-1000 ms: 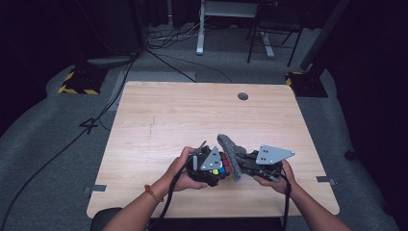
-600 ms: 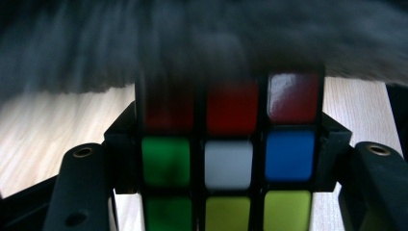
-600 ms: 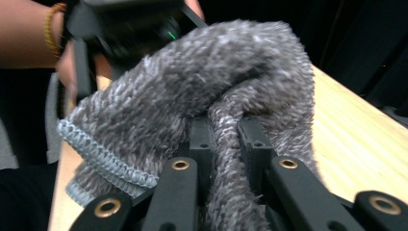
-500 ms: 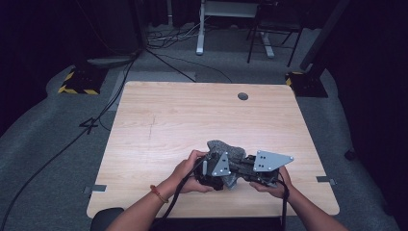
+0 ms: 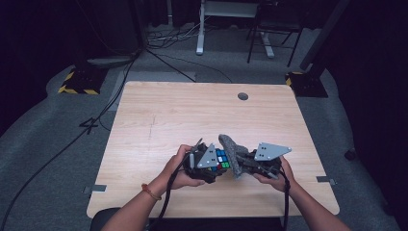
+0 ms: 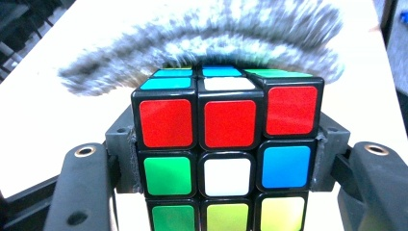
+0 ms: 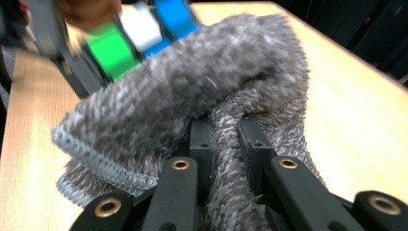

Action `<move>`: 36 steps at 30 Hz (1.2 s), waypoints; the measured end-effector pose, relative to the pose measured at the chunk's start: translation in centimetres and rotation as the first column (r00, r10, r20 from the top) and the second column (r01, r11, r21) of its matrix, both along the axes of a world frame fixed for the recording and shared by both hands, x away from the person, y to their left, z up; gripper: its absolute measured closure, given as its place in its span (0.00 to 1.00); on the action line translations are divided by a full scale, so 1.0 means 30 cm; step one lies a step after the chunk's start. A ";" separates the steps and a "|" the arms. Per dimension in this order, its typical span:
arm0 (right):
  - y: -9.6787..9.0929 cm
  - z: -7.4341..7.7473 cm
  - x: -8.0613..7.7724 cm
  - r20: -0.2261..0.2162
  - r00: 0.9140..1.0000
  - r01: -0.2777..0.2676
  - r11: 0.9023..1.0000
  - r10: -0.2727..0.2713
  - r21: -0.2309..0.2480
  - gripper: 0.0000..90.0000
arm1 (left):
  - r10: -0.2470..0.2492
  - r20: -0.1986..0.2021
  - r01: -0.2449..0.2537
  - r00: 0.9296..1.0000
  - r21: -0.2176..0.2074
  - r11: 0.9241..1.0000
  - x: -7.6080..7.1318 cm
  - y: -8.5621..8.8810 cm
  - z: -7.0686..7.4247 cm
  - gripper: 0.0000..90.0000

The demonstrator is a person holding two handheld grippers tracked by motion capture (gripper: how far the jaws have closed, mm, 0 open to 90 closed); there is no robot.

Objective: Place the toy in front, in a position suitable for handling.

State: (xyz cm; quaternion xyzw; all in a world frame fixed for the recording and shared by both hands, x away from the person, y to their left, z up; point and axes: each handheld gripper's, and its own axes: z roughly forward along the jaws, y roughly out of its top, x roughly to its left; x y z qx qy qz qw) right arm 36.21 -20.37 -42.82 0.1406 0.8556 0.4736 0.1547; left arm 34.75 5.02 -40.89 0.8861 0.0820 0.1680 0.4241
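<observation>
A puzzle cube (image 6: 226, 149) with red, green, white, blue and yellow stickers sits clamped between the jaws of my left gripper (image 6: 226, 166). In the high view the cube (image 5: 221, 159) is above the table's near middle, held by my left gripper (image 5: 214, 162). My right gripper (image 7: 227, 144) is shut on a fuzzy grey cloth (image 7: 192, 91), which bunches between its jaws. The cloth (image 5: 232, 150) lies against the cube's far face, with my right gripper (image 5: 243, 162) just to its right. In the left gripper view the cloth (image 6: 207, 43) arcs blurred over the cube's top.
The light wooden table (image 5: 192, 115) has a round grommet hole (image 5: 243, 96) near its far edge. Cables trail from both grippers off the near edge. Beyond the table stand a desk leg (image 5: 199, 29) and a chair base (image 5: 269, 43) on grey carpet.
The cloth has swung from leaning left over the cube to standing up against its right side. Both hands shifted slightly but stay at the same spot.
</observation>
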 end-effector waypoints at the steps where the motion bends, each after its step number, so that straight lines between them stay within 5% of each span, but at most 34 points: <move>1: 0.002 -0.012 0.006 -0.021 1.000 -0.004 1.000 0.004 0.008 0.88 | 0.000 0.000 0.000 1.000 -0.008 1.000 -0.001 0.002 0.003 0.38; 4: 0.009 -0.024 0.010 -0.061 0.997 -0.049 0.997 0.053 0.065 0.88 | -0.016 -0.004 0.016 1.000 -0.023 1.000 0.000 0.005 -0.004 0.37; 15: -0.013 0.000 0.000 -0.060 0.996 -0.061 0.985 0.072 0.162 0.88 | -0.024 -0.027 0.023 0.999 -0.025 0.999 0.009 0.012 -0.015 0.37; 30: -0.010 0.016 -0.017 -0.011 0.997 -0.074 0.987 0.076 0.145 0.88 | -0.009 -0.024 0.011 1.000 0.060 0.998 0.011 -0.020 -0.040 0.37; 36: -0.007 0.019 -0.011 -0.009 0.999 -0.048 0.989 0.049 0.138 0.88 | -0.013 -0.027 0.014 1.000 0.008 1.000 0.020 -0.017 -0.042 0.37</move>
